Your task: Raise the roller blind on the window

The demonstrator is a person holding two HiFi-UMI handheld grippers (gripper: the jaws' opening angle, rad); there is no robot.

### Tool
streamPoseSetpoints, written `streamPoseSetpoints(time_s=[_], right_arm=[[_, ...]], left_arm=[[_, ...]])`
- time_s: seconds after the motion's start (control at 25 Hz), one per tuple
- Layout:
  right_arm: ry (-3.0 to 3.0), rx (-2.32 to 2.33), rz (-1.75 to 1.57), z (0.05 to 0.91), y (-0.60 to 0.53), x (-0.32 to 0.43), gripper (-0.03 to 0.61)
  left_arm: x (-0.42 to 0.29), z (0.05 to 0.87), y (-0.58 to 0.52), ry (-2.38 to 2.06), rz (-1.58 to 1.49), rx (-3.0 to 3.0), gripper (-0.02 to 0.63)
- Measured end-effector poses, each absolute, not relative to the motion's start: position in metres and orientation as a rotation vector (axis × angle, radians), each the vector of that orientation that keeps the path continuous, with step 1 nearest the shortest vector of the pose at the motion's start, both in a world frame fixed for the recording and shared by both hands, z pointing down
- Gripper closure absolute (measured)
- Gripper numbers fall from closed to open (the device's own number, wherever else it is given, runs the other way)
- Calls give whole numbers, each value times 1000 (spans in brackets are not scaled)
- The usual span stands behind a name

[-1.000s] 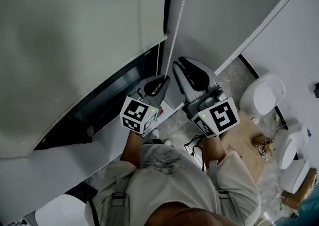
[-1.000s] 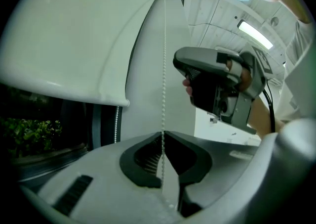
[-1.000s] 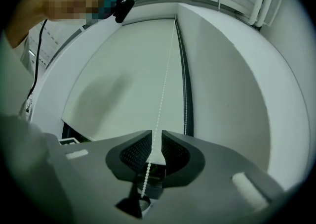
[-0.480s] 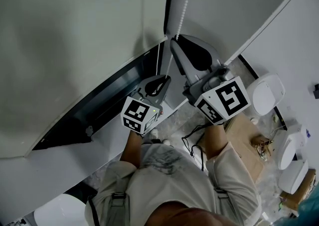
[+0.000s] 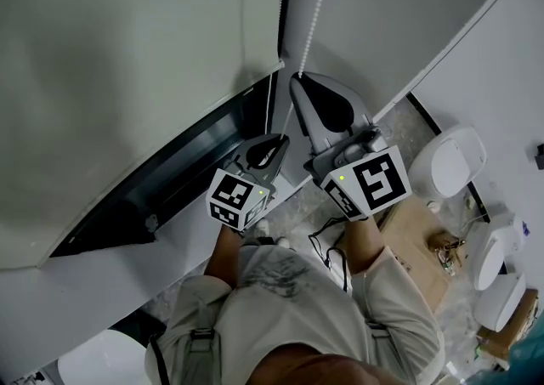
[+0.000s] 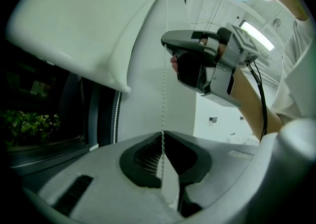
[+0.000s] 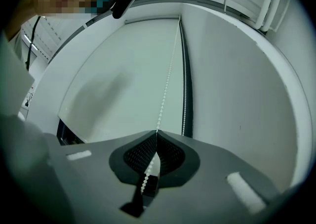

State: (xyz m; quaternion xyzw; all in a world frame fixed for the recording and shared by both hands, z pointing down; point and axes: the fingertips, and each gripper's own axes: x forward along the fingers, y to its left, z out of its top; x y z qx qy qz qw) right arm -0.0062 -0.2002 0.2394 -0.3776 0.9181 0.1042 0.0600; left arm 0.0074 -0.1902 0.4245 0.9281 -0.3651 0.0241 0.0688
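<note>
The white roller blind [image 5: 127,60] hangs over the window, its bottom rail [image 6: 116,85] above the dark opening. A white bead chain [image 5: 313,18] runs down beside it. In the head view my right gripper [image 5: 295,79] is the upper one, shut on the chain. My left gripper [image 5: 280,138] is just below it, also shut on the chain. The left gripper view shows the chain [image 6: 163,94] stretched from the right gripper [image 6: 165,45] down into the left gripper [image 6: 162,134]. In the right gripper view the chain [image 7: 168,79] rises from the right gripper [image 7: 157,131]. A second strand [image 7: 183,114] hangs by the frame.
The dark window opening [image 5: 170,171] sits above a white sill [image 5: 110,281]. Green plants [image 6: 29,124] show outside. White ceramic fixtures [image 5: 450,162] and cardboard [image 5: 416,230] lie on the floor to the right. A white wall [image 5: 408,1] stands right of the chain.
My right gripper has climbed up the chain toward the blind's bottom rail, then settled slightly lower. The left gripper has hardly moved.
</note>
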Motion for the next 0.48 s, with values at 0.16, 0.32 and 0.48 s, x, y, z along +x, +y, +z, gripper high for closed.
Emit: streamPoseSetpoints(time_s=[0.16, 0.32, 0.48], right_arm=[[2783, -1143, 288, 252, -201, -3, 568], [2783, -1141, 275, 261, -202, 0, 567], [2796, -1144, 268, 270, -202, -1, 568]], left_arm=[[9, 438, -192, -1094, 94, 2775, 592], [13, 447, -194, -1083, 107, 2766, 592], [13, 456, -194, -1078, 118, 2751, 592]])
